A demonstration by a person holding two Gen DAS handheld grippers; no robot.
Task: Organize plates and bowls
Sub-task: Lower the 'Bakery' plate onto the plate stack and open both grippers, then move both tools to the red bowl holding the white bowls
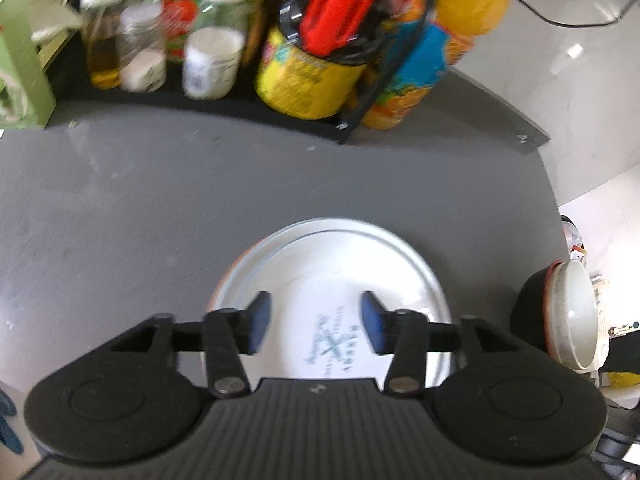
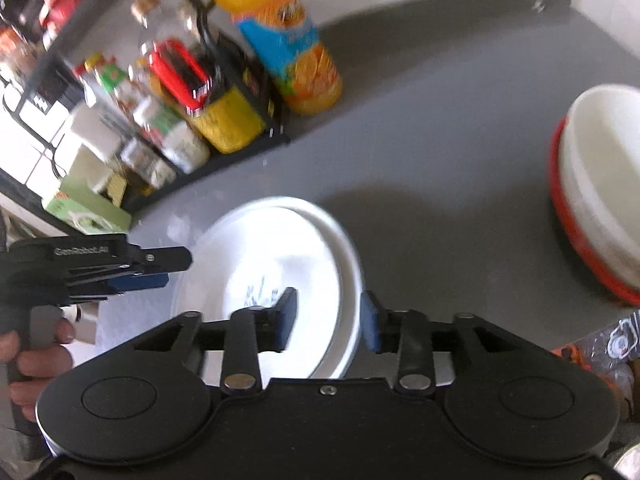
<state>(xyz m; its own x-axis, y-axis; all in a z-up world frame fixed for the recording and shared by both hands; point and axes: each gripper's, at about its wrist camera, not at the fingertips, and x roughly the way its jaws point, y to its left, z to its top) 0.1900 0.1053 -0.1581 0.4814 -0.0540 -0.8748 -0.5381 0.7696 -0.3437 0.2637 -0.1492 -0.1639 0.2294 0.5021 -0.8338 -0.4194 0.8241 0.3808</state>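
Note:
A stack of white plates (image 1: 332, 280) with a blue mark on the top one lies on the grey table, just ahead of my left gripper (image 1: 315, 322). That gripper hovers open over the near half, nothing between its blue pads. In the right wrist view the same plates (image 2: 280, 248) lie in the middle, and my right gripper (image 2: 329, 318) stands open with its fingers either side of their right rim. The left gripper (image 2: 166, 269), held by a hand, sits at the plates' left edge. A white bowl nested in a red-rimmed bowl (image 2: 600, 184) stands to the right, also seen as bowls (image 1: 572, 312).
A black wire rack (image 1: 224, 104) packed with jars and bottles lines the back of the table (image 1: 120, 208). An orange juice bottle (image 2: 288, 60) stands beside it. A green box (image 2: 88, 208) sits at the far left. The table's right edge (image 1: 548, 184) drops off near the bowls.

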